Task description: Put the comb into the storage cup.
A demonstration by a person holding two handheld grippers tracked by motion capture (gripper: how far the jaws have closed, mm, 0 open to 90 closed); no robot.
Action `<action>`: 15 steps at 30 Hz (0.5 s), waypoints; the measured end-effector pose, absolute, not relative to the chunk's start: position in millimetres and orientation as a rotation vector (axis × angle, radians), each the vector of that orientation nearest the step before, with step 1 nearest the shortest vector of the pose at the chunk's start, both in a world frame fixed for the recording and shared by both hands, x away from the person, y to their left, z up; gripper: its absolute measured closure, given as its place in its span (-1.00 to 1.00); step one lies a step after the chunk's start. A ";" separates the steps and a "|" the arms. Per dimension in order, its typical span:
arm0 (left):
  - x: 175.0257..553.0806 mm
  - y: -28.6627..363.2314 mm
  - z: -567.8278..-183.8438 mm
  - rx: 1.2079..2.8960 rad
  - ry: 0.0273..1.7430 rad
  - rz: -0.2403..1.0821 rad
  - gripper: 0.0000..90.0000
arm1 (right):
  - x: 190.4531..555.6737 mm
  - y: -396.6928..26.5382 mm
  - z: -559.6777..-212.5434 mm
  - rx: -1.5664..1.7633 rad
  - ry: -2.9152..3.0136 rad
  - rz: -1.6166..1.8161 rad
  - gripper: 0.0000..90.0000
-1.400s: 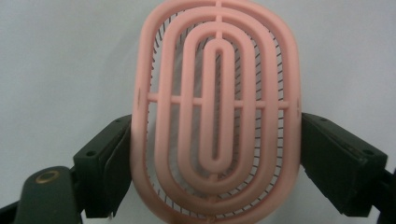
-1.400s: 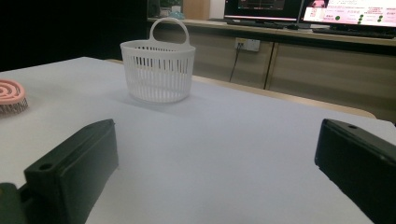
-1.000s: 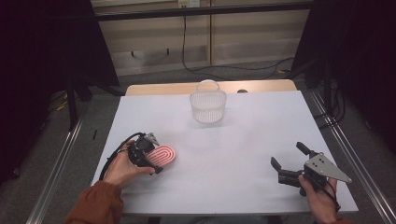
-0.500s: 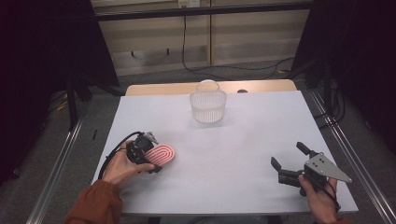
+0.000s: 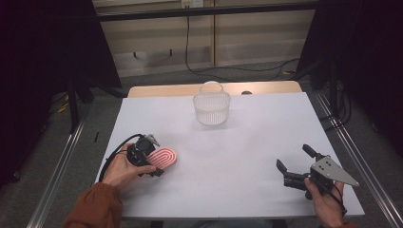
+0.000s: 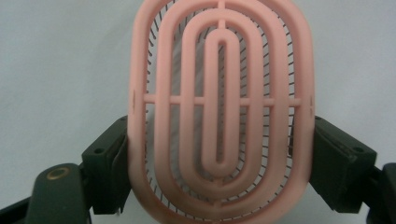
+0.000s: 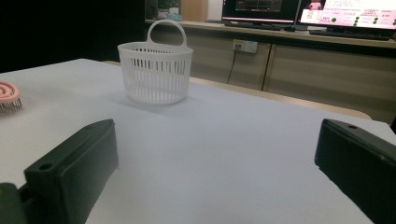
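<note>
The pink brush [image 5: 163,158], lying near the tabletop's [image 5: 247,142] front-left corner, is now pinched by the left gripper [image 5: 151,164], whose jaws have just closed on its rim; lifting can likely follow. The right gripper [image 5: 293,166] is spread, holding nothing.

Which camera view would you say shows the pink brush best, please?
The left gripper view: the pink brush appears close up, ribs and bristles clear, clamped between the jaws. The high view shows it small; the right gripper view catches its edge at the left.

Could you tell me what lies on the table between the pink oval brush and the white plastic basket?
Nothing: in the high view, bare white tabletop separates the pink oval brush from the white plastic basket.
</note>
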State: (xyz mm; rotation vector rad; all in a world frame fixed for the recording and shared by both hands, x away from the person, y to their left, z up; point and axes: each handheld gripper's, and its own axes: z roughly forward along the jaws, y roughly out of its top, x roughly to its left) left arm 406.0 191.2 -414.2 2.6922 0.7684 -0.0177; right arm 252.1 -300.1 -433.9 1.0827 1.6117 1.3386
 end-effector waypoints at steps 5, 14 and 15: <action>405.5 191.1 -413.2 2.694 0.760 -0.003 -0.56 | 252.2 -299.9 -434.1 1.083 1.615 1.336 -1.00; 405.7 193.9 -411.1 2.643 0.835 0.015 -0.56 | 252.1 -300.0 -434.1 1.083 1.615 1.337 -1.00; 405.0 193.5 -411.1 2.643 0.839 0.015 -0.56 | 252.2 -300.2 -434.1 1.083 1.614 1.338 -1.00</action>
